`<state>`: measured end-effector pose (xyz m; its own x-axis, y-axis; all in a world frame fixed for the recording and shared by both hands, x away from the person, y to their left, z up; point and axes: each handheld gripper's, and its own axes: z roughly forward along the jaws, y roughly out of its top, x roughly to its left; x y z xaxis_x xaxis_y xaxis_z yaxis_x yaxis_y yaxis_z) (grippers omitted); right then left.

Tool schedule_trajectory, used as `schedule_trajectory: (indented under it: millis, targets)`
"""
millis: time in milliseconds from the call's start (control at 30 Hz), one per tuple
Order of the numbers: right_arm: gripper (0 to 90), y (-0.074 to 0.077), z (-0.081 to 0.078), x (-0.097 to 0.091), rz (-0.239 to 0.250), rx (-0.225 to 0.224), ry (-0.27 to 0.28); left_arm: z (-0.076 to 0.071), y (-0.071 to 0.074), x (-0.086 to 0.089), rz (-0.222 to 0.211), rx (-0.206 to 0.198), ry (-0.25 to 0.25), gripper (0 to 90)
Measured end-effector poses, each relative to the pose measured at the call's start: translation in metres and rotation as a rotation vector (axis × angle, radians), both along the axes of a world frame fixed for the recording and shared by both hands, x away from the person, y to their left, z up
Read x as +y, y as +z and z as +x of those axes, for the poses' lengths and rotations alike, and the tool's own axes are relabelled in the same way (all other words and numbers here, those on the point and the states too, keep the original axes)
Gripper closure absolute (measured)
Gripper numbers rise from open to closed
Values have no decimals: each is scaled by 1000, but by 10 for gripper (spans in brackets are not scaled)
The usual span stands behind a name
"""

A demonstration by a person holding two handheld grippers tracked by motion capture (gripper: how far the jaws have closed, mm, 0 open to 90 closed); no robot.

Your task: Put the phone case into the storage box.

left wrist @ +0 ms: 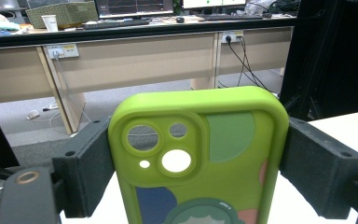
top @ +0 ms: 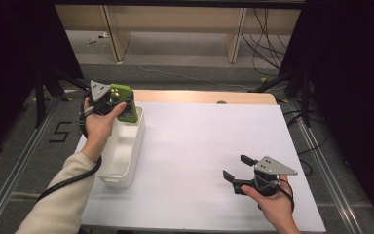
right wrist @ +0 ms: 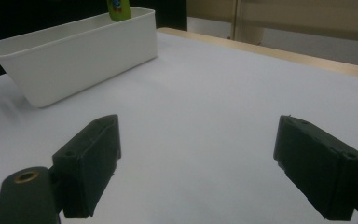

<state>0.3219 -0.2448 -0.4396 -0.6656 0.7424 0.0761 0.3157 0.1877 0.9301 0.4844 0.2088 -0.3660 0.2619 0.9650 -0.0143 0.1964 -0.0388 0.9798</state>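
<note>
A lime-green phone case (top: 124, 101) with camera cut-outs is held upright over the far end of a white rectangular bin (top: 108, 165). My left gripper (top: 118, 100) is shut on it, one jaw against each long side of the case (left wrist: 198, 154). The case's lower end (right wrist: 118, 9) pokes above the bin's far rim (right wrist: 74, 29) in the right gripper view. Over the near right part of the table my right gripper (top: 237, 167) stands open, with nothing between its jaws.
A white sheet (top: 199, 146) covers the table, with a wooden strip (top: 204, 96) along its far edge. Beyond it stand desk legs (top: 234, 34) and loose cables (top: 268, 44) on the floor. Dark stands flank both sides.
</note>
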Motion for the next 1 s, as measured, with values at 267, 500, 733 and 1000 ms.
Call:
schedule_trajectory:
  millis: [267,500,733,1000]
  targets:
    - [159,0,0,0,1,-2,-1,2,-1,-1,-11,6,-1,156]
    - [159,0,0,0,0,-1,0,5,-3,-2,-11,11,-2,156]
    - [159,0,0,0,0,-2,-1,7,-4,-2,-10,13,3,155]
    - [159,0,0,0,-1,-2,0,9,-6,-1,-4,13,6,155]
